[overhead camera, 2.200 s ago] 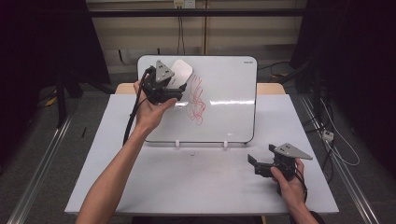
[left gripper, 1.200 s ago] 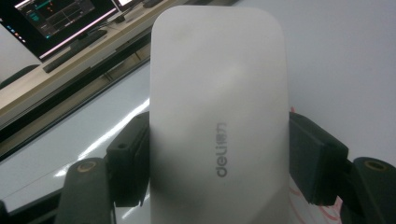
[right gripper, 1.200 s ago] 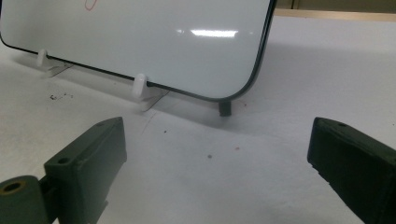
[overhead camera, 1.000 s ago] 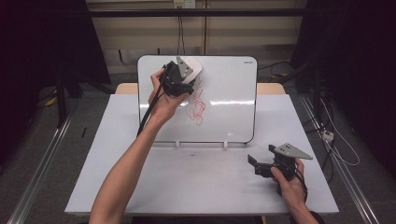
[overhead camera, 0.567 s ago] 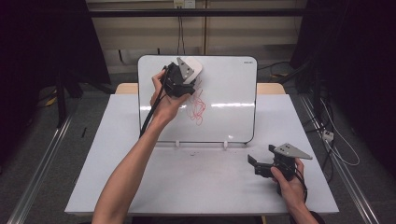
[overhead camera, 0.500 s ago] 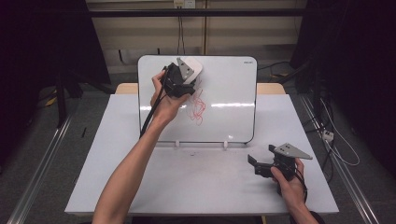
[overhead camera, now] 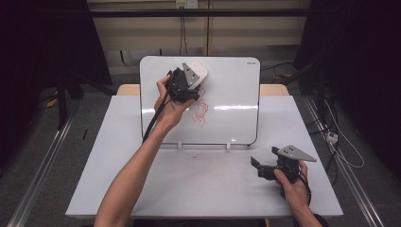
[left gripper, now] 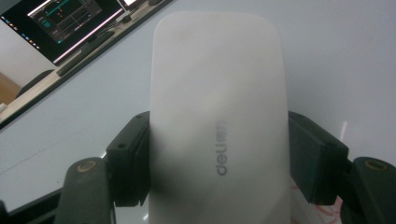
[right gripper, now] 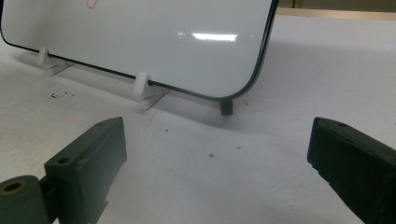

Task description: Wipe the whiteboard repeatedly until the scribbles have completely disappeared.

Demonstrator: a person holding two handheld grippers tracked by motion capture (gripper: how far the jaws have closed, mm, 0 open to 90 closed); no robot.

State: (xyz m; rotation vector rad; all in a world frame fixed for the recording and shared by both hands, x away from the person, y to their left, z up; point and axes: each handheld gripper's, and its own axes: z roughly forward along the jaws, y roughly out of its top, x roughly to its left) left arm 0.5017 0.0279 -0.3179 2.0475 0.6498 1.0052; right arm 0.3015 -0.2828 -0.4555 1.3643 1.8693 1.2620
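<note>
Resting nearest the person, the right gripper (overhead camera: 263,166) sits low on the counter (overhead camera: 203,184), in front of the whiteboard's (overhead camera: 236,101) lower right corner and well apart from it. Its jaws stand wide with nothing between them; in the right gripper view only bare counter and the board's clip feet (right gripper: 140,84) lie ahead. Judgement: this hand is parked, kept clear of the working area.

Farther off, the whiteboard stands propped and tilted back at the counter's far edge, face toward the person, so its surface can be reached. A red scribble (overhead camera: 201,112) remains left of the board's centre.

Above that scribble, toward the board's upper left, the left gripper (overhead camera: 191,85) holds a white eraser (left gripper: 217,121) against the board. Its jaws are clamped on the eraser's two long sides, pads pressed flat, as the left gripper view shows. Judgement: eraser is held face-on to the board for wiping, with the red marks below it not yet removed.
</note>
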